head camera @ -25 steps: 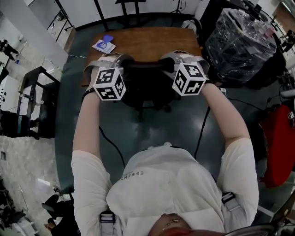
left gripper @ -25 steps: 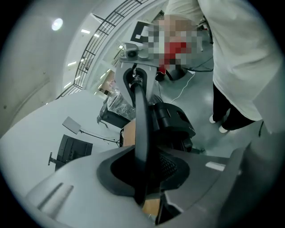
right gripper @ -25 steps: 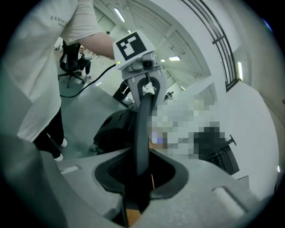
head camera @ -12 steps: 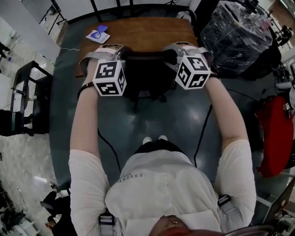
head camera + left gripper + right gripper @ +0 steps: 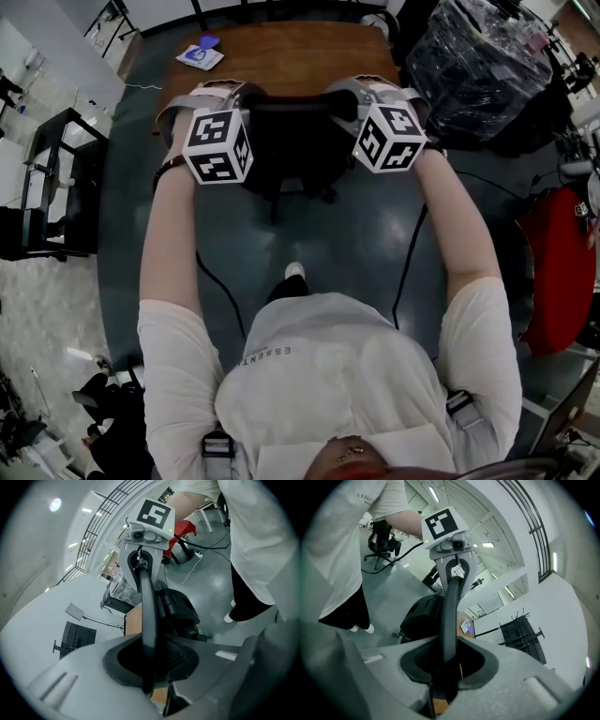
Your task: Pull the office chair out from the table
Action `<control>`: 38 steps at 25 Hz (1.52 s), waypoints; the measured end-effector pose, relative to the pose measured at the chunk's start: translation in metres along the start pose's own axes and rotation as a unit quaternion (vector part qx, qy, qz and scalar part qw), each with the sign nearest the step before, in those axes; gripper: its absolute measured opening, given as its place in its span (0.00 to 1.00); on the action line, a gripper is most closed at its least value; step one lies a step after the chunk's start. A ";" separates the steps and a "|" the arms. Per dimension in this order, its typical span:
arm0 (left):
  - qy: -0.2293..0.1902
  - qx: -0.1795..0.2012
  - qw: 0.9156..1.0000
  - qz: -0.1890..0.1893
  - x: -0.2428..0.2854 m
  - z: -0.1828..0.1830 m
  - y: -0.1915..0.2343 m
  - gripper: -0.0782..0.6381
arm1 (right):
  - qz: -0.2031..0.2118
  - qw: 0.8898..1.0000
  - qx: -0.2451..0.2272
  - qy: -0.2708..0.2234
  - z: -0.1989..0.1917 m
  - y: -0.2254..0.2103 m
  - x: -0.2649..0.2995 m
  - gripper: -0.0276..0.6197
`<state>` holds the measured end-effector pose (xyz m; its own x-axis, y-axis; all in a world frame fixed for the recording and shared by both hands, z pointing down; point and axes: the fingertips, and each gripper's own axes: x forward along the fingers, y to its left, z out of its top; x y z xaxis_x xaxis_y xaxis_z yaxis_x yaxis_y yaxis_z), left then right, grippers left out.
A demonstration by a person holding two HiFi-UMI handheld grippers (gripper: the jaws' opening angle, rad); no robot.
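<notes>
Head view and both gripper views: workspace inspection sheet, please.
Surface: wooden table, mostly bare.
Job's things: black office chair, back toward the person, by the table's near edge.
Clutter: blue-and-white packet on the table's far left corner.
Grippers: left gripper and right gripper both clamped on the chair's top edge.
Cables: black cables on the floor either side of the person.
Surroundings: plastic-wrapped bundle right, black rack left.
</notes>
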<state>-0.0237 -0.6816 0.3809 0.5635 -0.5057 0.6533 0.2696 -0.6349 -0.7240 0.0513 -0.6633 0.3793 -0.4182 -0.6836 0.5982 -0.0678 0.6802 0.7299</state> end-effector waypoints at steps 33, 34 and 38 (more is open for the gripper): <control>-0.009 -0.004 1.000 0.027 -0.145 0.089 -0.159 0.23 | -0.025 0.999 0.021 -0.020 0.110 0.154 -0.129 0.18; -0.011 -0.004 1.000 0.027 -0.149 0.091 -0.165 0.23 | -0.027 0.999 0.023 -0.017 0.114 0.159 -0.132 0.19; -0.019 0.003 0.999 0.026 -0.167 0.103 -0.188 0.23 | -0.034 0.999 0.034 0.000 0.127 0.182 -0.147 0.19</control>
<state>-0.0879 -0.4171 0.3851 0.6067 -0.5146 0.6059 0.2445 -0.6045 -0.7582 -0.0147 -0.4052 0.3824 -0.4106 -0.7292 0.5474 -0.1576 0.6481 0.7451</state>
